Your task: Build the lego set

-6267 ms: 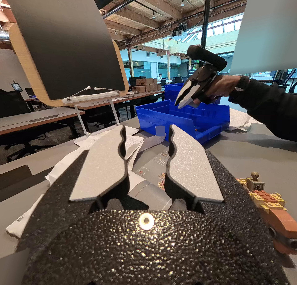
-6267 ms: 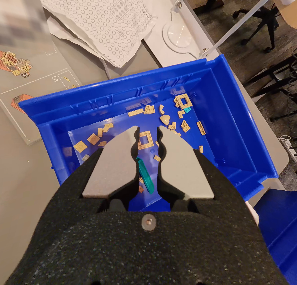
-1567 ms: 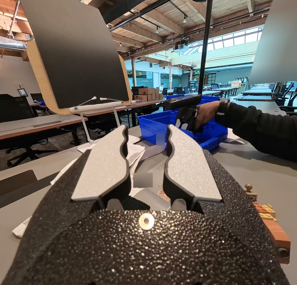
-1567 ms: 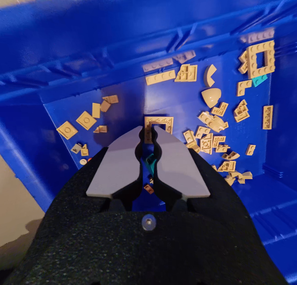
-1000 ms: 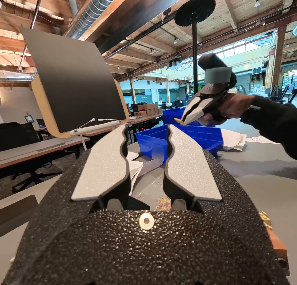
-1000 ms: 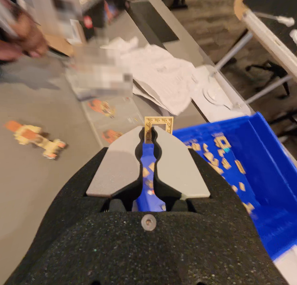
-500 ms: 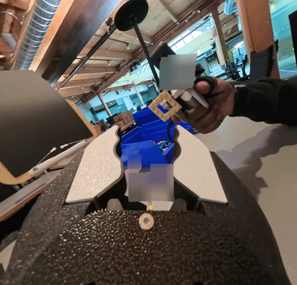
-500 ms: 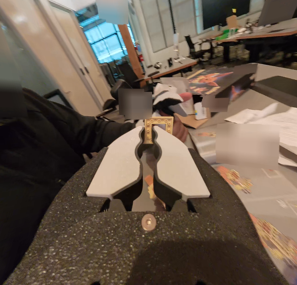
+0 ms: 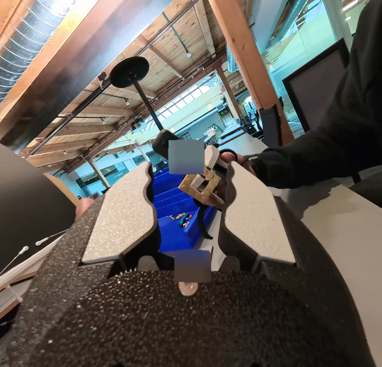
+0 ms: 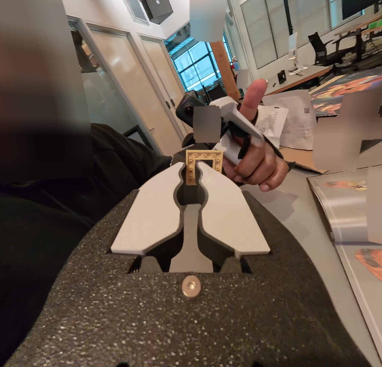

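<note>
My right gripper point(image 10: 190, 166) is shut on one side of a tan square frame plate point(image 10: 204, 157) and holds it upright in the air. In the left wrist view the same plate point(image 9: 188, 186) hangs just beyond and between the open fingers of my left gripper point(image 9: 190, 166), which is empty. The right gripper's white fingers point(image 9: 196, 181) pinch the plate there. In the right wrist view the left gripper point(image 10: 247, 150) faces me, held by a hand point(image 10: 258, 166), just right of the plate.
A blue bin point(image 9: 175, 228) with several small tan pieces sits below the plate. An instruction booklet point(image 10: 341, 208) lies on the grey table point(image 10: 279, 212) to the right, with papers point(image 10: 293, 125) and a printed box point(image 10: 341, 88) behind. A dark sleeve point(image 9: 330, 146) crosses at right. Both grippers' tips are close together, under 4 cm apart.
My right gripper has carried the plate from over the blue bin up to face the left gripper. The left gripper has tilted up and its fingers stand wider apart.
</note>
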The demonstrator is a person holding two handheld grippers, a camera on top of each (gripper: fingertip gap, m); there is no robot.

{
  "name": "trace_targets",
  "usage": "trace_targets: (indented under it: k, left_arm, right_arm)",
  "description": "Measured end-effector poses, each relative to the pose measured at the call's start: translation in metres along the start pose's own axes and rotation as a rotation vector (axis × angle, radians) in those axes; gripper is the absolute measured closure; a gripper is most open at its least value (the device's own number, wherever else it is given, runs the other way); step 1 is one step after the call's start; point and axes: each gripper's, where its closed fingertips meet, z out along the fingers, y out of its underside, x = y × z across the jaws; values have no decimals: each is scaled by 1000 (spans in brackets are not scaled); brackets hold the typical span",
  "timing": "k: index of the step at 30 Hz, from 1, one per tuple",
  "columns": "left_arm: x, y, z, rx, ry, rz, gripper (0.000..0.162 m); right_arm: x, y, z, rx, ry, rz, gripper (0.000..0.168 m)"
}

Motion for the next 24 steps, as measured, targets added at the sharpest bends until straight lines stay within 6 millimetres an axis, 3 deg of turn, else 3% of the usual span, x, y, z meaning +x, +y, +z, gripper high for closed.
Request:
trace_targets:
  k: [9,24]
  left_arm:
    - [17,17,5,-120,54,186,102]
    - [20,26,6,-166,48,276,125]
  right_arm:
    - [-9,6,7,23,-106,48,161]
    - [-11,8,6,51,-157,90,161]
